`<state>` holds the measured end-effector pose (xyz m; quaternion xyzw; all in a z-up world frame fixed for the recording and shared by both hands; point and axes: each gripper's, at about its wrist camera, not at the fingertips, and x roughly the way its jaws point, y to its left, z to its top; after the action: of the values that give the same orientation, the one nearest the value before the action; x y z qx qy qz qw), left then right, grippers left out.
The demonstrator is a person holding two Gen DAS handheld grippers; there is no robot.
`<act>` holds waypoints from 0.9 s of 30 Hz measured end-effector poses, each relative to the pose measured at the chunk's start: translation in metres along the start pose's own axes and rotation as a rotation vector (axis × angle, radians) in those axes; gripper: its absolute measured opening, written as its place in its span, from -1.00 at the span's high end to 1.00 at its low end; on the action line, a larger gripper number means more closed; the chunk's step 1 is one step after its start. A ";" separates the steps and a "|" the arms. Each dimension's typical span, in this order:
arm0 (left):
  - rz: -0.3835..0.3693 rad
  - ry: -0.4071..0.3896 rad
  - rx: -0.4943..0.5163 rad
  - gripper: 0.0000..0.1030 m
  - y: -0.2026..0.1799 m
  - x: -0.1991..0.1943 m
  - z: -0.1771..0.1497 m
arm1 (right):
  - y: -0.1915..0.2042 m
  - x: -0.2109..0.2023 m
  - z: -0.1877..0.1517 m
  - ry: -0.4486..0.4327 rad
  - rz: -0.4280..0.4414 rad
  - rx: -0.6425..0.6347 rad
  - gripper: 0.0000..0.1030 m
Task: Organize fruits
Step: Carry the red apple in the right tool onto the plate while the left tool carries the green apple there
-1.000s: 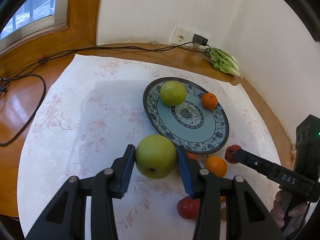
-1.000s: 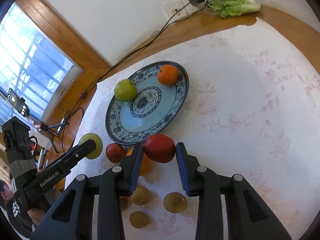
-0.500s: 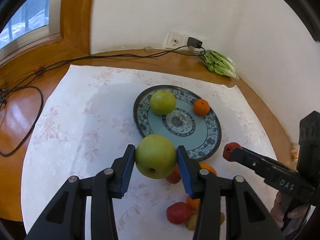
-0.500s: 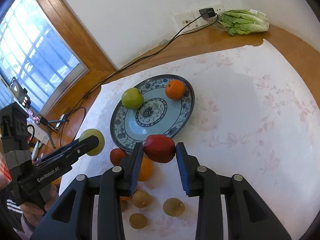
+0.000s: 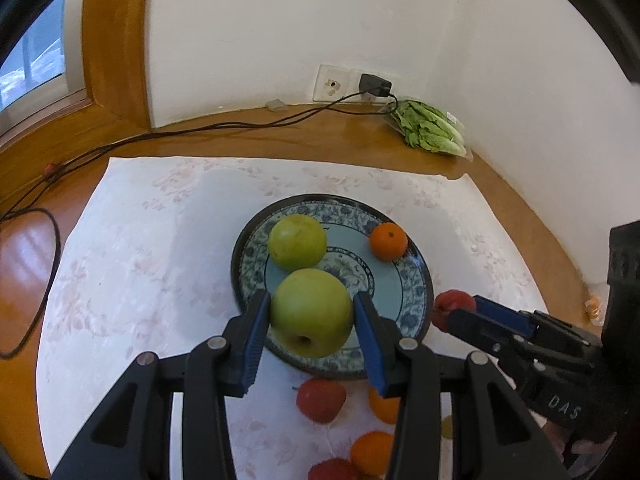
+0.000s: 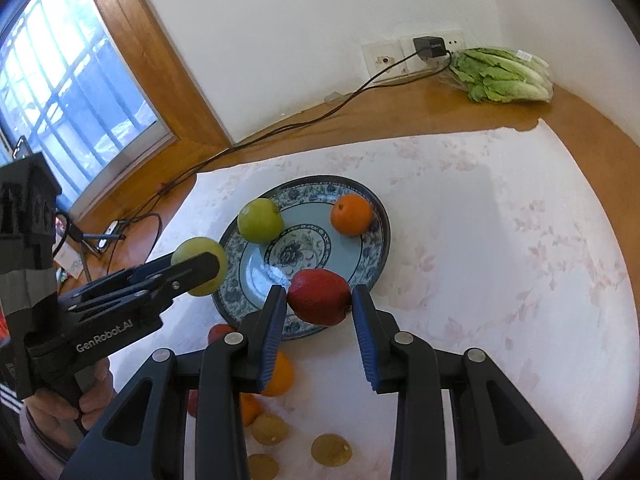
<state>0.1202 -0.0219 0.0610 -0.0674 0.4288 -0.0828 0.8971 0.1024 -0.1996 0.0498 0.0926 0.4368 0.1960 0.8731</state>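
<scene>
Two hand-held tools meet over a patterned plate (image 5: pixel 416 276) on a cloth-covered bench (image 5: pixel 132 248), each carrying fruit. The left tool (image 5: pixel 312 320) grips a green apple (image 5: pixel 312 312) between its blue pads, raised above the near rim of the plate. The right tool (image 6: pixel 320 304) clamps a red apple (image 6: pixel 320 296) at the plate's near edge; in the left view that fruit shows just off the rim on the right.

On the plate lie a second green apple (image 5: pixel 297 242) at the left and an orange (image 5: pixel 388 241) at the right, apart from each other.

Loose fruit waits on the cloth below the plate: another red apple (image 5: pixel 321 400), more oranges (image 5: pixel 372 452) and small yellow-brown fruits (image 6: pixel 331 450) near the lower edge of the right view.

A bag of lettuce (image 6: pixel 502 76) lies in the far corner beside a wall socket (image 6: pixel 428 49), whose cable (image 5: pixel 240 126) trails along the wood toward the window (image 6: pixel 68 92). A hand (image 6: pixel 56 412) holds the left tool's grip
</scene>
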 end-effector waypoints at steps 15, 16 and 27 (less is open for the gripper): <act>0.013 0.018 -0.026 0.14 0.008 0.030 0.002 | -0.003 0.022 0.005 0.005 -0.026 -0.021 0.32; 0.015 0.018 -0.025 0.14 0.008 0.031 0.002 | -0.003 0.023 0.006 0.004 -0.027 -0.022 0.32; 0.020 0.020 -0.011 0.14 0.006 0.042 0.006 | 0.000 0.037 0.013 -0.009 -0.054 -0.081 0.32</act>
<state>0.1514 -0.0245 0.0317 -0.0674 0.4390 -0.0721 0.8930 0.1328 -0.1841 0.0311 0.0463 0.4268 0.1897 0.8830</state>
